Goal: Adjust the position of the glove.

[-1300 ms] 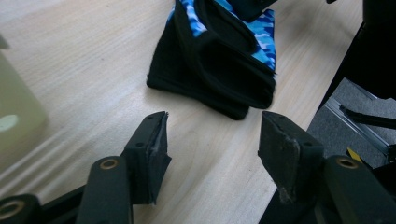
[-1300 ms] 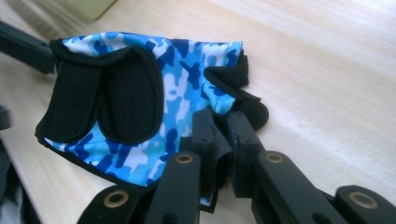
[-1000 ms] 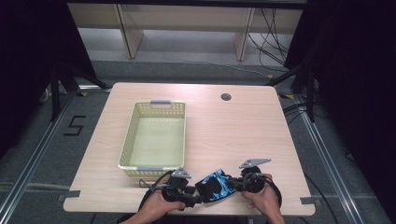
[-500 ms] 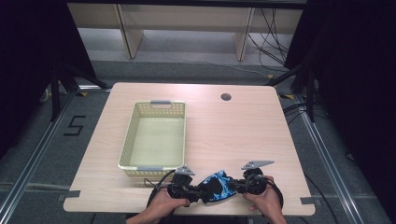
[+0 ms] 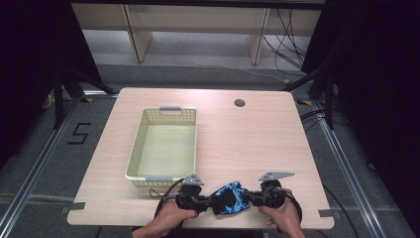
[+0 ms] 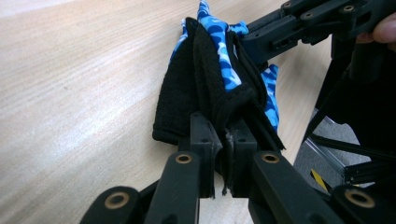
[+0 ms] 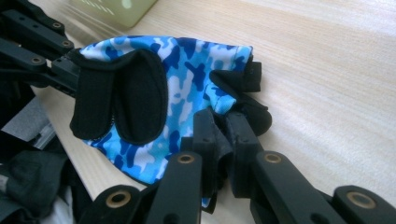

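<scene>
Blue camouflage glove (image 5: 230, 197) between both tongs, left tongs (image 5: 204, 202) and right tongs (image 5: 251, 197) each clamped on its edge.

A lab recording bay: black curtains (image 5: 29, 74), metal floor rails (image 5: 34, 171), taped table (image 5: 247, 134).

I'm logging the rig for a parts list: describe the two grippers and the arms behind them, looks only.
Both the left gripper and the right gripper are black, with two flat-sided jaws on linkage bars pinned by brass-coloured rivets. Each carries a grey three-cornered plate on top. A black cable trails from the left one. The forearms are bare, with no sleeves in view.
</scene>
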`<state>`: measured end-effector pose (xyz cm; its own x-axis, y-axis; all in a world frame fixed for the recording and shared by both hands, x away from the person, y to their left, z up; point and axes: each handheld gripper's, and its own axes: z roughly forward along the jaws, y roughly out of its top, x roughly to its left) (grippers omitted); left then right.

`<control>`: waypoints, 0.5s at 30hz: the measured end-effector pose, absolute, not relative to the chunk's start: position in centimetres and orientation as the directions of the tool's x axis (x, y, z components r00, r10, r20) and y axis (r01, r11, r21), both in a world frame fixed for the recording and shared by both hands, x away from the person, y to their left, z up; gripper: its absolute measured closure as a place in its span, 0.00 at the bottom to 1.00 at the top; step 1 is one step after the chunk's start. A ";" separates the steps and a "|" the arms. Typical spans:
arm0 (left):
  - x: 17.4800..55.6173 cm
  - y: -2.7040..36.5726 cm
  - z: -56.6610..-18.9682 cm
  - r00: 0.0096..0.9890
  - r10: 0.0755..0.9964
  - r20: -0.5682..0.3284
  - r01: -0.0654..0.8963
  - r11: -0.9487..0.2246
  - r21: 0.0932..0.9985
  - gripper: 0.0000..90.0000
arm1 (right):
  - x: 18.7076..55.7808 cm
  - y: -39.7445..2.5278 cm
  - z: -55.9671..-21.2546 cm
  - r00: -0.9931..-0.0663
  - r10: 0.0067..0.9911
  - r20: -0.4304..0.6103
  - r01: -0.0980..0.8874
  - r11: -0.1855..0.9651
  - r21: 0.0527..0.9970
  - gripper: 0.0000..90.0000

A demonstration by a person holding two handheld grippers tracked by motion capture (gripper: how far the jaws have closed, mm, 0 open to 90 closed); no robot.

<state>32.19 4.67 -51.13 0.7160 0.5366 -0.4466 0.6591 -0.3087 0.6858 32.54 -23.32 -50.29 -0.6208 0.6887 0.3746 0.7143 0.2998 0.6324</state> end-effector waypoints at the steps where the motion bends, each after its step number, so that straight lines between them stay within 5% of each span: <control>1: 32.2 4.7 -51.1 0.722 0.532 -0.443 0.654 -0.315 0.688 0.93 | 32.3 -23.4 -50.2 -0.611 0.701 0.368 0.719 0.296 0.629 0.94; 8: 31.8 4.7 -50.5 0.743 0.515 -0.427 0.629 -0.322 0.707 0.94 | 31.1 -23.3 -49.7 -0.600 0.675 0.430 0.730 0.242 0.640 0.95; 15: 31.0 5.1 -49.7 0.760 0.496 -0.420 0.612 -0.328 0.720 0.94 | 30.0 -23.4 -49.0 -0.626 0.678 0.385 0.694 0.259 0.672 0.95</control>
